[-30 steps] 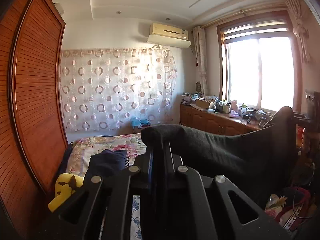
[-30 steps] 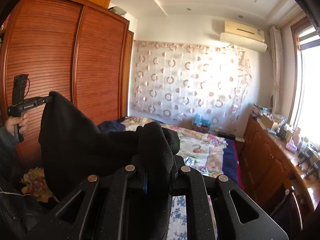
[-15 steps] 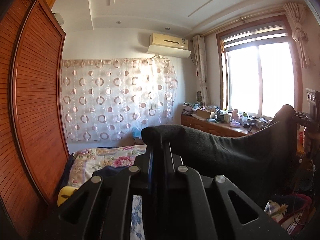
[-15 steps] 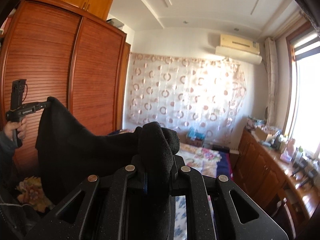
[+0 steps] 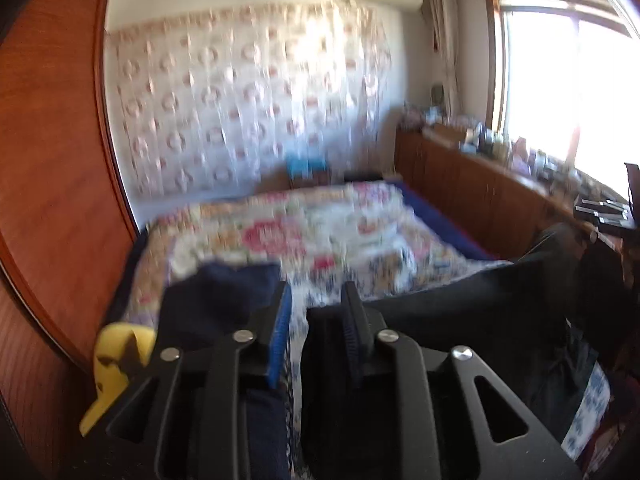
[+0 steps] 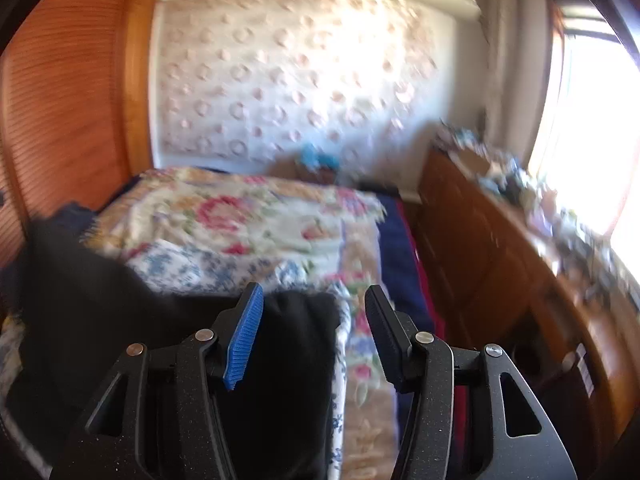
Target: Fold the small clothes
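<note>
A black garment [image 5: 460,320] lies spread on the near end of the floral bed [image 5: 304,236]; it also shows in the right wrist view [image 6: 120,312]. My left gripper [image 5: 316,300] is open, its fingers apart just above the garment's left edge. My right gripper [image 6: 314,304] is open, wide apart, over the garment's right edge. Neither holds anything. Both views are blurred by motion.
A folded navy garment [image 5: 224,300] and a yellow item [image 5: 116,356] lie at the bed's left side by the wooden wardrobe [image 5: 52,180]. A cluttered wooden sideboard [image 6: 520,248] runs along the right under the window. A patterned curtain [image 6: 296,76] hangs behind the bed.
Both grippers dropped from holding the black garment stretched in the air to low over the bed, opened and let it go; it now lies on the bed.
</note>
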Tool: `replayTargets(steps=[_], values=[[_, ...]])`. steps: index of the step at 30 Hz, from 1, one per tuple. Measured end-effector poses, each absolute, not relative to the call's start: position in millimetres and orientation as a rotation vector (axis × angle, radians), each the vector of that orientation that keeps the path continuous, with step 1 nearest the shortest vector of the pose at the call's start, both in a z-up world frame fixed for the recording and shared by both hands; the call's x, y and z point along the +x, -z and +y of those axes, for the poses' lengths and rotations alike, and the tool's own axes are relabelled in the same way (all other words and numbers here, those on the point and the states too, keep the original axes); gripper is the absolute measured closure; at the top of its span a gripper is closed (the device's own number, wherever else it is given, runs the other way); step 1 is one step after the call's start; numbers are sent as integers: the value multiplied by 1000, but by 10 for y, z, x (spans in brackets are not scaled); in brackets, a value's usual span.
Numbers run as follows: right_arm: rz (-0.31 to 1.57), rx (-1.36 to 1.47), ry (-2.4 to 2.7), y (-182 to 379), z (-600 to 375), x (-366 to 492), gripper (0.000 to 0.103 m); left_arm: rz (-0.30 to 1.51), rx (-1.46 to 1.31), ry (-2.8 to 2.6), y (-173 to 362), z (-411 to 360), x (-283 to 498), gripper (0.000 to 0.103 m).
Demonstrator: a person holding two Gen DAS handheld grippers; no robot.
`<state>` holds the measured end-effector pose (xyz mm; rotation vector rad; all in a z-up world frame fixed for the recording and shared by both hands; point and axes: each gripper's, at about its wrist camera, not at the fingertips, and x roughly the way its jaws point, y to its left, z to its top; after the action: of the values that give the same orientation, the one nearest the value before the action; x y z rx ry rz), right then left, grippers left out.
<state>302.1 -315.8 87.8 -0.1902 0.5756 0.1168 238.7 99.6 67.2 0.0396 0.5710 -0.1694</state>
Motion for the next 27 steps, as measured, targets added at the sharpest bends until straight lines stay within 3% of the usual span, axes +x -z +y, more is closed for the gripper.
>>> replayTargets(steps=[3,6,27], values=[[623,-134,-133,-524,-3282,3081,48,618,71,188,-376,894,2304,67],[667,-155,-140,-291,-3334,3009,48,655,107,198,-147,761,2154,64],[852,-36,-241,747,-3576,2331,48,883,74,280,1038,510,1637,60]])
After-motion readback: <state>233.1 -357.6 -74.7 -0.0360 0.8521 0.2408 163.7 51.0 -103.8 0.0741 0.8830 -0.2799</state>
